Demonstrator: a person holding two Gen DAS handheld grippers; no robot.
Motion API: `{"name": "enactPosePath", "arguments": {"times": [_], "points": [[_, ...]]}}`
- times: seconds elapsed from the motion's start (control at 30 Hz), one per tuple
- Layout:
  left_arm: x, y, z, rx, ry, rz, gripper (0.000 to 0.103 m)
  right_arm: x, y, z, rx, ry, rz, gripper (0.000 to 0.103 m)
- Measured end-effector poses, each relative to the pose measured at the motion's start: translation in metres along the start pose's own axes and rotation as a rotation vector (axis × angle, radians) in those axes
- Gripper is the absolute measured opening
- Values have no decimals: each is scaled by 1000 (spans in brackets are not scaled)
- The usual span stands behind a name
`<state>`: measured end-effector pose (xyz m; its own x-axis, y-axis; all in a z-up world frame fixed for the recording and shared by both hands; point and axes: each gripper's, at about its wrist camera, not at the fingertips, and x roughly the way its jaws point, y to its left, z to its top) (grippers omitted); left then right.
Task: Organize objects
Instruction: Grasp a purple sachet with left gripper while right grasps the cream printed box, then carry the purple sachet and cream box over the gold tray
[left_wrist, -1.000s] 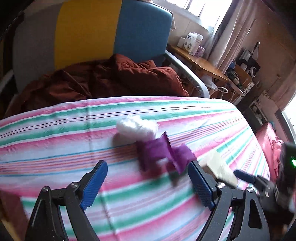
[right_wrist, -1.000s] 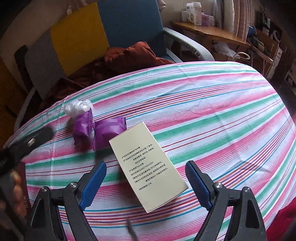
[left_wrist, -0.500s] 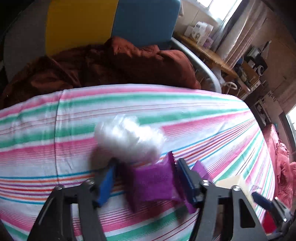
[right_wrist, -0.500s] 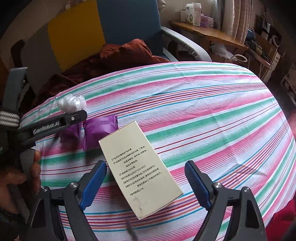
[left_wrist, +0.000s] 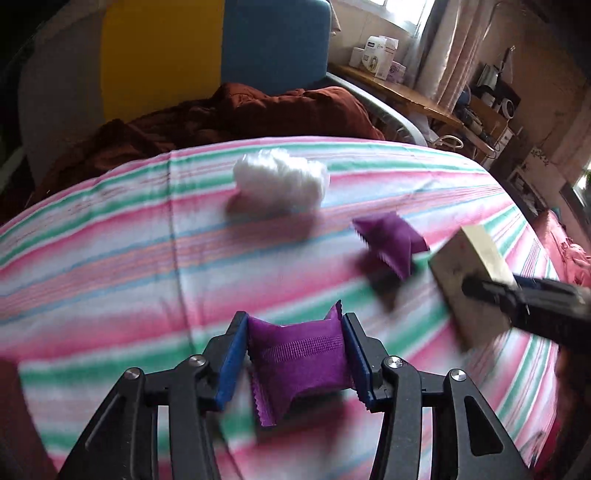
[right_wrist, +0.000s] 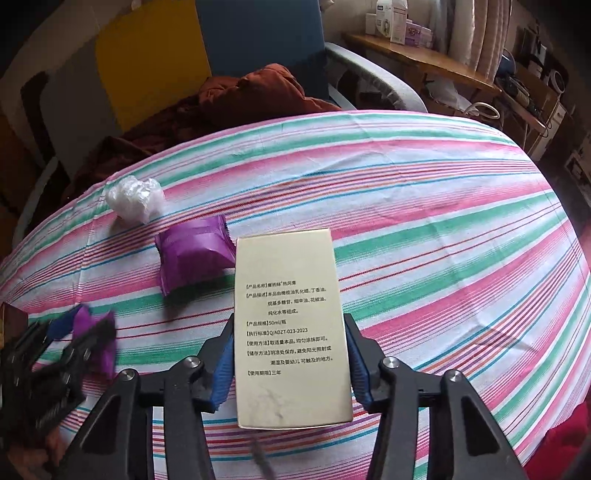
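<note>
Two grippers are at work over the pink, green and white striped tablecloth (right_wrist: 424, 229). The left gripper (left_wrist: 293, 349) has its blue-padded fingers (left_wrist: 232, 356) pressed against both sides of a small purple crinkle-edged foil packet (left_wrist: 295, 363). The right gripper (right_wrist: 290, 354) clamps a tall cream cardboard box with printed black text (right_wrist: 290, 317) by its long sides. A second purple packet (right_wrist: 192, 254) lies on the cloth just left of the box, with a crumpled white plastic wad (right_wrist: 135, 197) beyond it.
</note>
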<state>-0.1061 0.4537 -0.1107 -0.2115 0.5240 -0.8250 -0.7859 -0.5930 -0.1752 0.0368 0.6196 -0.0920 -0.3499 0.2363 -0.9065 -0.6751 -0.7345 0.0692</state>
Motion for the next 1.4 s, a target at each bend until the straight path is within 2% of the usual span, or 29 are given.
{"name": "enactPosePath", "arguments": {"times": [0.2,0.33,0.63,0.73,1.0,1.13,1.4], "points": [[-23,-6,-36,-26,11,2,50,4,2,-2,-9,21,-9,51],[-32,-17,-57,-8,-13,33,51,5,4,-3,-27,26,-22,51],[-27,-33,-69,63,-71,127,50,4,10,-3,-65,21,-39,50],[-29,-25,-66,-3,-72,97,48,5,11,-2,-72,18,-40,50],[-31,-18,-69,-38,-95,69,42,2,16,-3,-93,-2,-46,50],[-35,-13,-69,-70,-104,45,39,-5,20,-2,-108,-44,-14,50],[-51,-12,-80,-61,-103,27,38,-10,29,-3,-148,-72,16,50]]}}
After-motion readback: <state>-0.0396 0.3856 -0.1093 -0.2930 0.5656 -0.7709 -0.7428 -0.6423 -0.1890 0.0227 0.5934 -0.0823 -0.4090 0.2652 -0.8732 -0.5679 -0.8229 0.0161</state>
